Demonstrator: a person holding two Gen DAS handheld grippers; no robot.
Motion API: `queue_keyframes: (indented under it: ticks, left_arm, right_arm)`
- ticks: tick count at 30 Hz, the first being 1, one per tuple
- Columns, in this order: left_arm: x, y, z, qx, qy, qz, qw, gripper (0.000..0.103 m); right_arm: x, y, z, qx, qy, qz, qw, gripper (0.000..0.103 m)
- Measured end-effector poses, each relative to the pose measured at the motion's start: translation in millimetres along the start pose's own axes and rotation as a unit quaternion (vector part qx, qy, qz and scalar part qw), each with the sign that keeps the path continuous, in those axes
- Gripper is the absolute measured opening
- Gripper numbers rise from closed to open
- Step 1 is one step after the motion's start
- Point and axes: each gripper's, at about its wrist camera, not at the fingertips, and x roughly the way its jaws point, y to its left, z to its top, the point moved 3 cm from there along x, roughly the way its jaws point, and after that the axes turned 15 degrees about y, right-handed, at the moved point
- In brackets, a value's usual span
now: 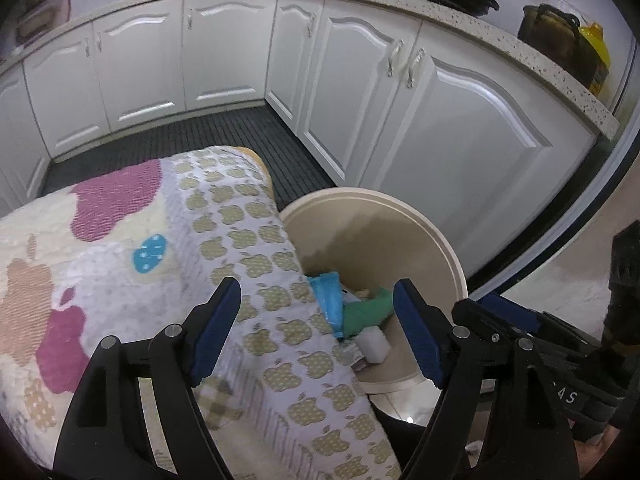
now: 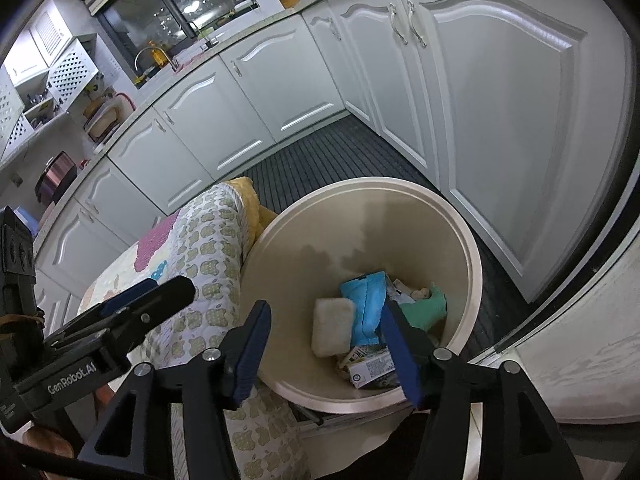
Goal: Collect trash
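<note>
Bin (image 2: 460, 232) seen lower centre, right wrist view; blue packet (image 2: 370, 304) inside, long axis top-to-bottom. L gripper (image 1: 318, 330) & R gripper (image 2: 328, 354) jaws apart, nothing held.

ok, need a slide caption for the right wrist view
Open right gripper above beige bin holding sponge, blue packet, green scrap.

I am seeing the bin (image 2: 472, 256) mouth standing open from above; the quilt-covered edge (image 2: 208, 248) is pressing against its left rim, and cabinets (image 2: 500, 120) are standing near behind.
</note>
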Motion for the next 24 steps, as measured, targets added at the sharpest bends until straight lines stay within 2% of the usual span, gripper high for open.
queue_keyframes:
  ticks: [4, 11, 24]
  left_arm:
    - [-14.2, 8.9, -7.6, -0.013, -0.020, 0.013, 0.9996, 0.078]
    - [-38.7, 24.3, -22.6, -0.029, -0.049, 0.043, 0.9975, 0.078]
    - [-98.5, 34.6, -52.3, -0.030, -0.124, 0.087, 0.9879, 0.078]
  right_arm:
    - [-5.7, 9.6, -6.0, -0.011, -0.013, -0.013, 1.000, 0.058]
    - [-17.9, 32.9, -17.8, -0.035, -0.039, -0.041, 0.998, 0.065]
    - [-60.3, 76.9, -34.4, -0.067, -0.102, -0.067, 0.990, 0.075]
